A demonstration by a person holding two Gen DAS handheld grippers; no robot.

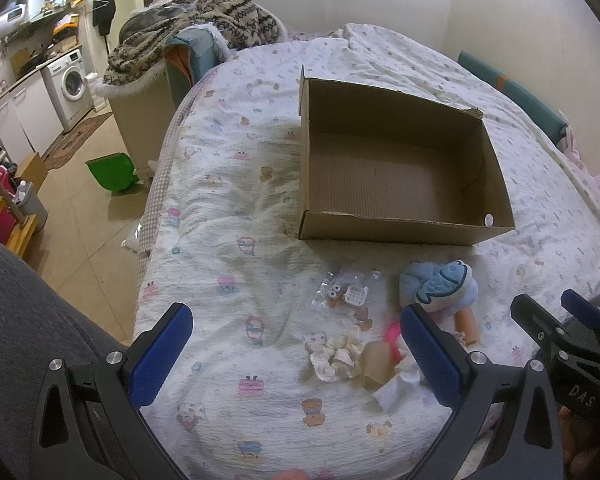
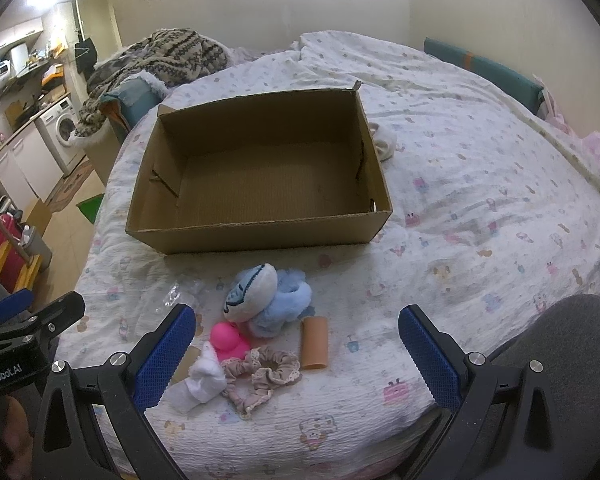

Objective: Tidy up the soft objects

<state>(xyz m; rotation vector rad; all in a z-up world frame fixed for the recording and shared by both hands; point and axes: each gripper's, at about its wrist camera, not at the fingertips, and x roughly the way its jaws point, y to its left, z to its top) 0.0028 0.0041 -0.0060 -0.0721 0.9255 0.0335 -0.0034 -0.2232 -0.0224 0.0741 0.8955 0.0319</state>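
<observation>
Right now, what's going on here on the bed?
A person holds an open left gripper and open right gripper over small soft things on the bed: a blue plush toy, a pink duck and a scrunchie. The cardboard box behind them is empty; nothing is picked up yet.

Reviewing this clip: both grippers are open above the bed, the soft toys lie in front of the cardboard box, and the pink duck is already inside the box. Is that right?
Not quite. The pink duck is not in the cardboard box; the right wrist view shows it on the bed with the other toys, and the box holds nothing. The left gripper and right gripper are open.
</observation>
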